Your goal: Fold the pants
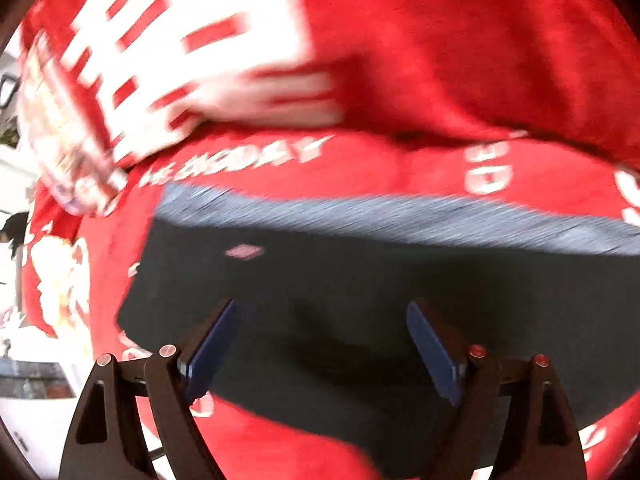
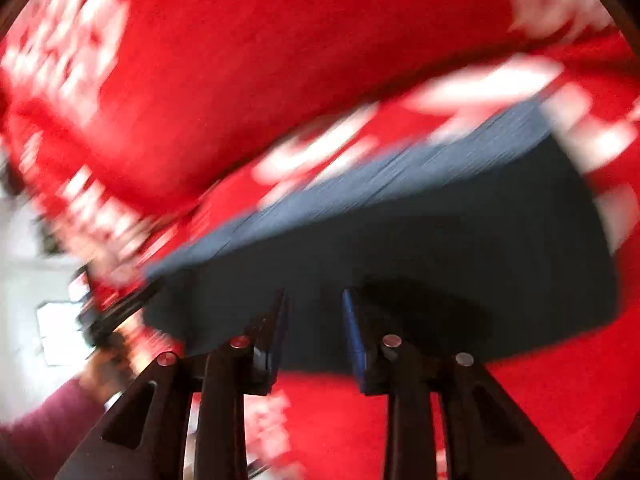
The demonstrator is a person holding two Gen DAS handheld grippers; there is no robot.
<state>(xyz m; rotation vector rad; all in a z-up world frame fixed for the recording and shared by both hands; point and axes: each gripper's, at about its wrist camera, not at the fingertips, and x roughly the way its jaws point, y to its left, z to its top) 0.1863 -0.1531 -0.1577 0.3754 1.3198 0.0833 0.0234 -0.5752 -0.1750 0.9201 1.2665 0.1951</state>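
Dark navy pants (image 1: 340,292) lie folded into a flat block on a red cloth with white lettering (image 1: 440,52). A lighter blue-grey band (image 1: 360,212) runs along the far edge. My left gripper (image 1: 324,312) is open just above the near part of the pants, holding nothing. In the right wrist view the same pants (image 2: 440,240) lie tilted across the frame. My right gripper (image 2: 316,300) is open with a narrower gap, over the near edge of the pants, holding nothing. Both views are motion-blurred.
The red printed cloth (image 2: 260,60) covers the whole surface around the pants. A raised red fold or cushion (image 1: 480,40) stands behind them. A white room area (image 1: 24,360) shows at the far left. A sleeve in dark red (image 2: 44,420) shows at lower left.
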